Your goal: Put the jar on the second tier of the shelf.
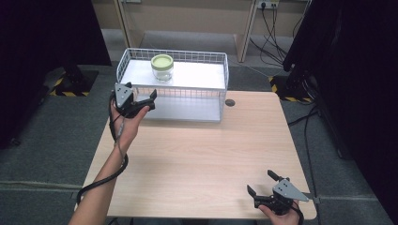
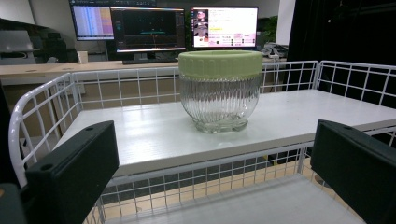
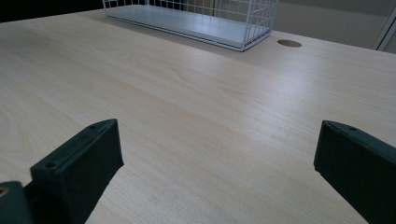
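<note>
Forearms enter from the bottom of the high view: the left gripper (image 1: 141, 101), jaws spread and empty, sits at the wire rack's (image 1: 223, 70) front-left corner, far nearer the glass jar (image 1: 162, 67) on its upper shelf than the right gripper (image 1: 264, 184), open and empty over the desk (image 1: 202, 154).

Left gripper view: the jar (image 2: 220, 91) stands upright dead ahead between the 2 jaws, beyond the rail; monitors (image 2: 149, 29) behind.

Right gripper view: bare desk (image 3: 187, 98), rack (image 3: 201, 18) far off.

The worktop (image 1: 197, 154) is pale, matt wood-grain laminate. The rack (image 1: 220, 75) is white coated wire with smooth white shelves. The jar (image 2: 219, 100) is ribbed clear glass, its lid (image 2: 220, 63) matt pale-green plastic.
</note>
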